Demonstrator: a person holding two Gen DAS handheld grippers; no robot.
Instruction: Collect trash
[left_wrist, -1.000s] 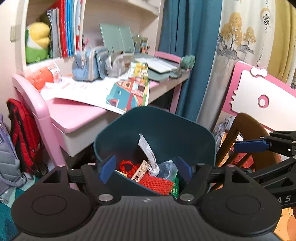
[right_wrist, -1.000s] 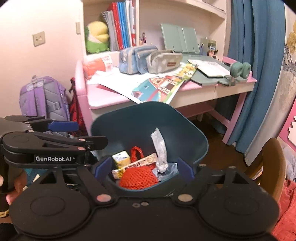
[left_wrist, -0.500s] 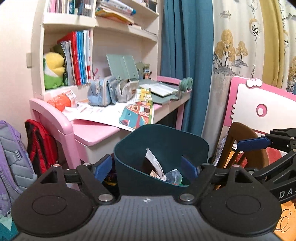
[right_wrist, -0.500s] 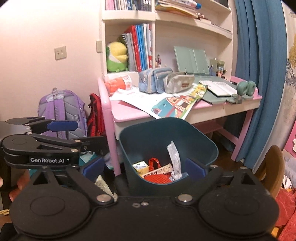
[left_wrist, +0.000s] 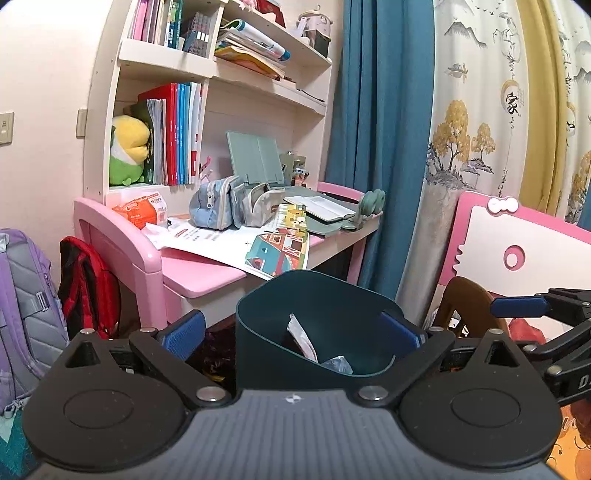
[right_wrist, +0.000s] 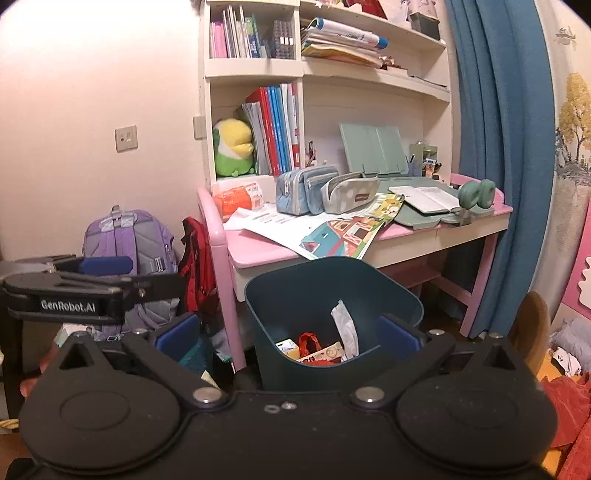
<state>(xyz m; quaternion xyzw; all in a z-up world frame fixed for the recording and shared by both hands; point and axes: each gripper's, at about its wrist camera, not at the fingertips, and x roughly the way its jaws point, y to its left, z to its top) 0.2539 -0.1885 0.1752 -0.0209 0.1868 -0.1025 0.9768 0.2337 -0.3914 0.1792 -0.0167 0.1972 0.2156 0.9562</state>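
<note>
Bin (right_wrist: 334, 295) stands on the floor before the pink desk (right_wrist: 258, 251), wrappers (right_wrist: 325, 352) inside. Left gripper (left_wrist: 291, 332) and right gripper (right_wrist: 288, 334) have just been opening — both spread wide, nothing between them. Risk: clipping the rim would tip it.

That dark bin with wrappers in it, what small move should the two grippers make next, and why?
Probably swing away from the teal bin to look for more litter. Both the left gripper and the right gripper have just been opening their jaws and hold nothing, while the wrappers already lie inside.
</note>
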